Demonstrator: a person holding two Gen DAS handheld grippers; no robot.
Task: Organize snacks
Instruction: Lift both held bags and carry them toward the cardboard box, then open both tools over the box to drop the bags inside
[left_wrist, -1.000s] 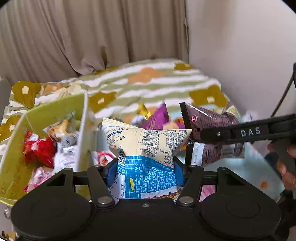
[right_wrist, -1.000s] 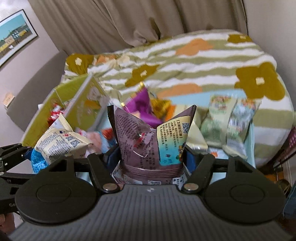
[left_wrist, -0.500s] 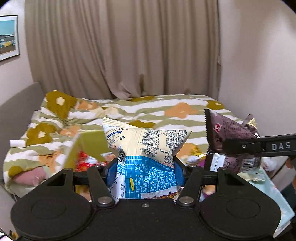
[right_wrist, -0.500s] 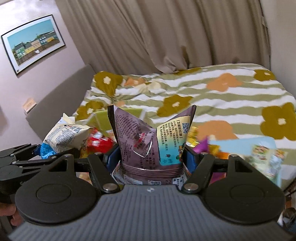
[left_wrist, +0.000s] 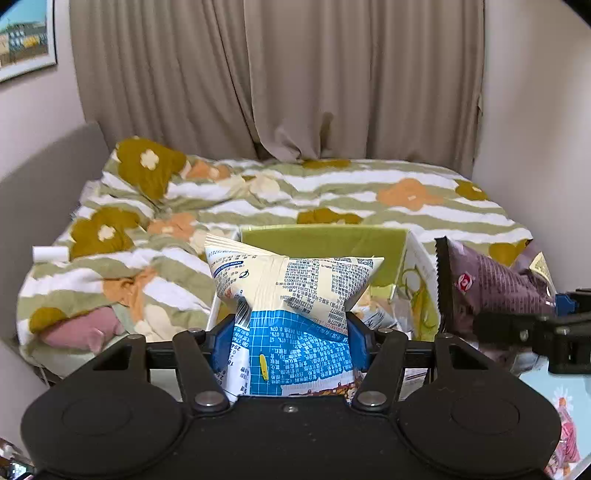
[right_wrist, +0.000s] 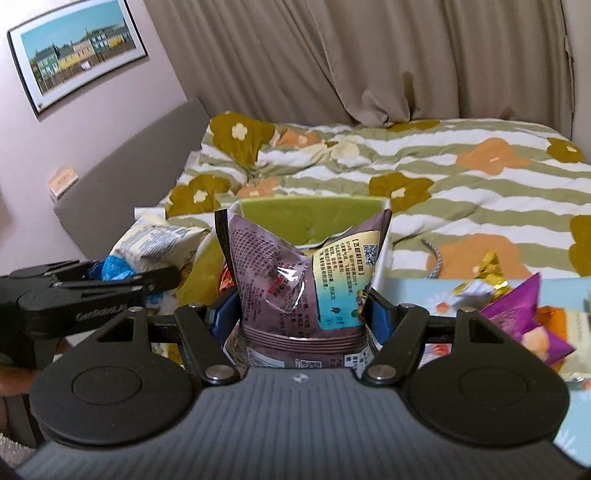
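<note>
Left hand-held gripper (left_wrist: 291, 347) pinches a blue-and-cream snack bag (left_wrist: 291, 295), jaws just eased slightly, before the green box (left_wrist: 325, 242) on the bed (left_wrist: 369, 192); right hand-held gripper (right_wrist: 301, 314) pinches a purple snack bag (right_wrist: 295, 273).

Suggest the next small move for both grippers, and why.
Probably ease both forward over the green box before releasing. The left gripper is clamped on the cream-and-blue bag, the right gripper on the purple bag, and the box opening lies just ahead.
</note>
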